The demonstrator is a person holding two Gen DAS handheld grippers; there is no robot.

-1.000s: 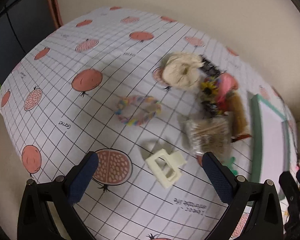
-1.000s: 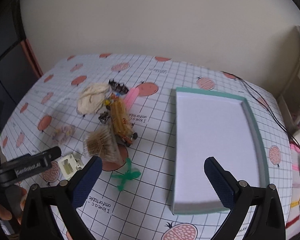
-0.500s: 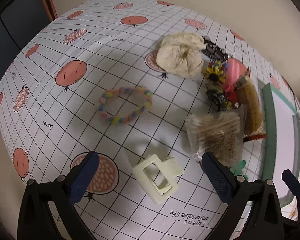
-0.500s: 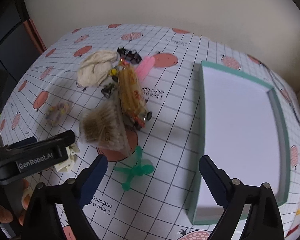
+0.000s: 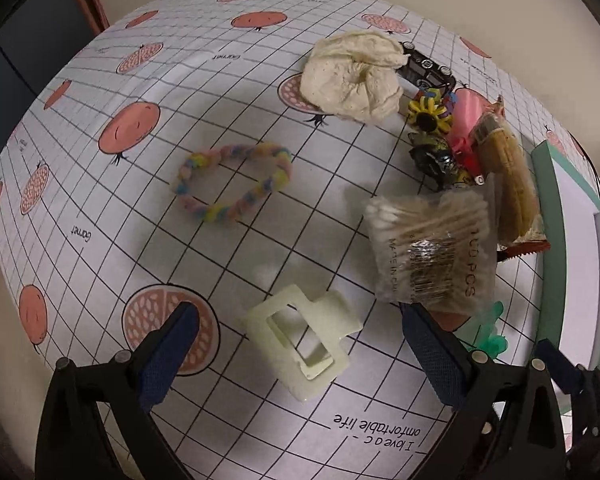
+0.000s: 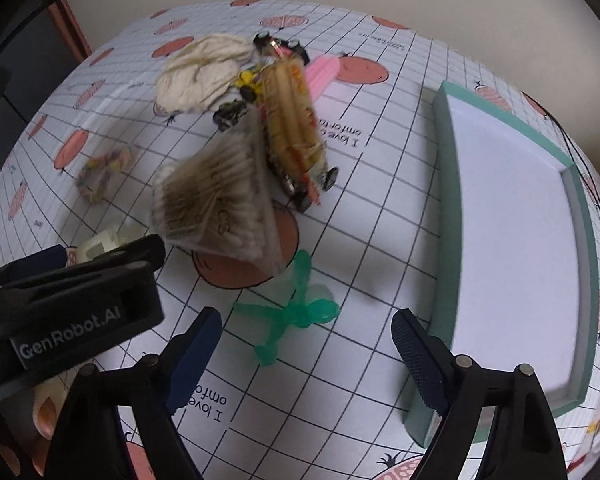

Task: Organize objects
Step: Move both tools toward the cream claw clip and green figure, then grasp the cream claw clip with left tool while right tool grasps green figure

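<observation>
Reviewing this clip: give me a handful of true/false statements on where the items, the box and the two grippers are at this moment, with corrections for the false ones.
1. The teal box holds nothing. True.
2. The left gripper is shut on the cream hair claw. False: its jaws are wide open, with the claw lying on the tablecloth between them.
3. The green clip lies ahead of the open right gripper. True.
4. The pastel braided hair tie is inside the box. False: it lies on the tablecloth.
5. The cotton swab bag partly overlaps the yellow snack packet. True.
</observation>
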